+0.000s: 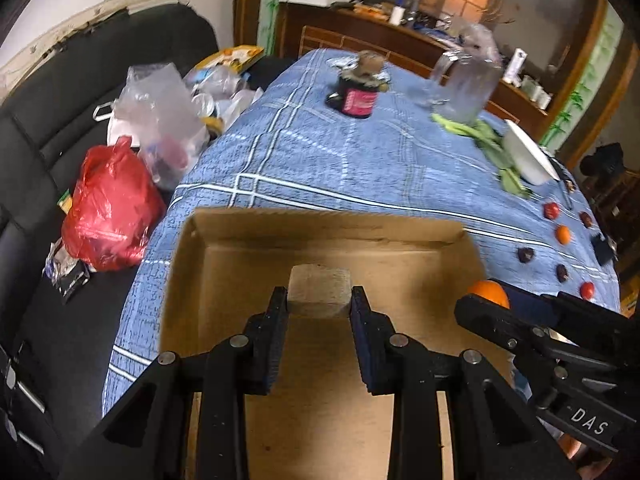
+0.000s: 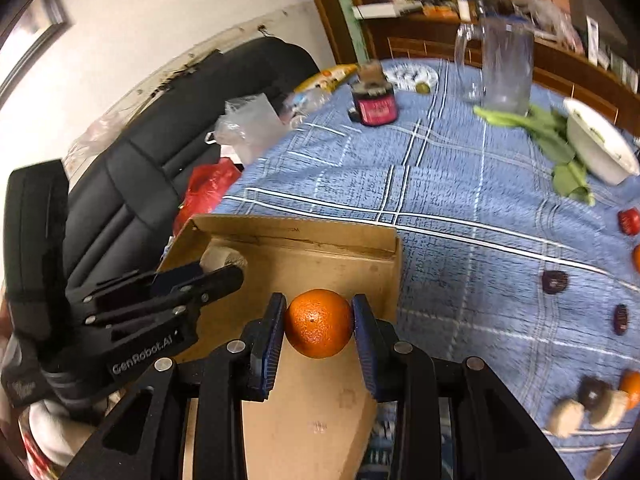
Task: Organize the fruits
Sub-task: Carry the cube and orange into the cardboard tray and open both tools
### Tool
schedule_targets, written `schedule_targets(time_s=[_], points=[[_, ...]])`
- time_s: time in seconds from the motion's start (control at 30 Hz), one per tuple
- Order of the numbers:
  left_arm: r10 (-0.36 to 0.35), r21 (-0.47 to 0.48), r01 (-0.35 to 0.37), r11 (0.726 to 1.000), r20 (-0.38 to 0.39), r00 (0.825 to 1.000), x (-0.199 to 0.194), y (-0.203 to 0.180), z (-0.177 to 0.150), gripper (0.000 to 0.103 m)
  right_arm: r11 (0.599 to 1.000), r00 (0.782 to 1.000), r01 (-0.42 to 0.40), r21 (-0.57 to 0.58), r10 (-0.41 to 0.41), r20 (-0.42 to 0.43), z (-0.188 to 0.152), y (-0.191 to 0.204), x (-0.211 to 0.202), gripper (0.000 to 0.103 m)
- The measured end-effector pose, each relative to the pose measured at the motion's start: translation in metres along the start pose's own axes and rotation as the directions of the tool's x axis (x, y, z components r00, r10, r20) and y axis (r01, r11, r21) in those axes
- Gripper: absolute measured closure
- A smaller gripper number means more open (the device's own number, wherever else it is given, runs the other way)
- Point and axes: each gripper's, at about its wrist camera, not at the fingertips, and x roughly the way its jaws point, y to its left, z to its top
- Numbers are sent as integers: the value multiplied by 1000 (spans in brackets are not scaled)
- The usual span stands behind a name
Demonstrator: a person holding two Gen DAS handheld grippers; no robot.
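Left wrist view: left gripper [image 1: 319,304] clamps a pale tan block [image 1: 319,290], identity unclear, held over the open cardboard box [image 1: 248,264] near its far wall. The right gripper [image 1: 486,306] enters from the right at the box's edge, carrying an orange [image 1: 486,293]. Loose fruits [image 1: 563,235] lie well apart on the blue checked tablecloth [image 1: 320,160]. Right wrist view: right gripper [image 2: 319,322] jaws pinch the orange [image 2: 319,323] at its sides, over the box [image 2: 320,400] floor, right of centre. Left gripper [image 2: 224,270] sits deeper, toward the far-left corner. Judgement: both loads hang above the box; release looks next.
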Motion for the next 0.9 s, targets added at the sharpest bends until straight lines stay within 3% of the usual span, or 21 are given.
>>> schedule_targets(time_s=[0.23,0.3,0.37,0.43,0.63,0.8,0.9], points=[[-2,-52,1,999,-29,1000,16,12,0,71,1000,999,23,1,-23,-27,5,3,16,66],[-12,-59,10,998,-24,1000,17,12,0,68,999,999,38,-5,-38,-29,5,3,21,66],[-38,-59,37,998,-16,999,17,12,0,56,999,998,47,0,-47,-33,5,1,24,65],[-56,-59,55,997,-7,998,16,10,-2,53,999,998,44,21,-44,-35,4,-3,24,62],[-105,-67,105,992,2,994,11,10,-11,47,998,1000,1,57,-2,13,-4,-7,11,59],[-114,-30,114,993,7,993,4,9,-23,47,995,997,11,99,-18,76,-24,-8,-9,56],[-142,-36,142,989,2,990,1,12,-27,47,986,993,-41,162,23,115,-41,-14,-22,55]])
